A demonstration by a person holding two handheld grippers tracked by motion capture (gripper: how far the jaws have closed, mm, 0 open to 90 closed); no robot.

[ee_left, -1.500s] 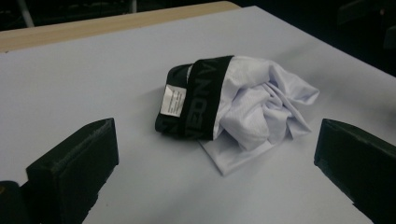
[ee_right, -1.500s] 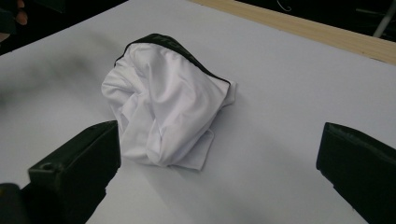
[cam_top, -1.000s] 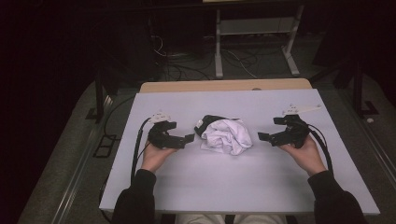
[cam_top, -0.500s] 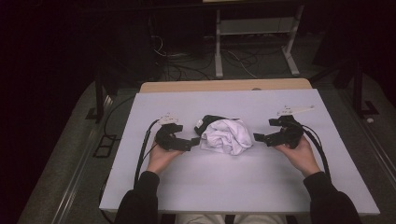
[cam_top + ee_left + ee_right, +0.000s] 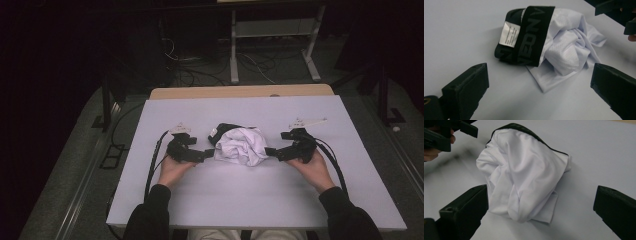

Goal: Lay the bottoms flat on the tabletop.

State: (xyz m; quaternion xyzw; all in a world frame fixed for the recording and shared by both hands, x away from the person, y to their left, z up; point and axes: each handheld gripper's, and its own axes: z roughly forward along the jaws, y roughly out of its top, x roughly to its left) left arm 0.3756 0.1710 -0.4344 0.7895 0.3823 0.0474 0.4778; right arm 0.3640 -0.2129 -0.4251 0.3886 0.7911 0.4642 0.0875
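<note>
A crumpled white garment (image 5: 242,145) with a black elastic waistband (image 5: 532,35) and a white label (image 5: 509,34) lies bunched in the middle of the pale table (image 5: 250,200). My left gripper (image 5: 207,153) is at its left edge, jaws wide open, nothing between them. My right gripper (image 5: 272,152) is at its right edge, also open and empty. In the left gripper view the cloth (image 5: 569,47) lies just ahead of the jaws. The right gripper view shows the white bundle (image 5: 524,177) close in front, reaching between the jaw tips.
A wooden board (image 5: 240,92) borders the table's far edge. Beyond it, a metal stand (image 5: 272,45) and loose cables (image 5: 200,70) lie on the dark floor. Black cables trail from both grippers across the table toward the person.
Both grippers have moved inward toward the garment, from well apart to right at its left and right edges. The garment has not visibly moved.
</note>
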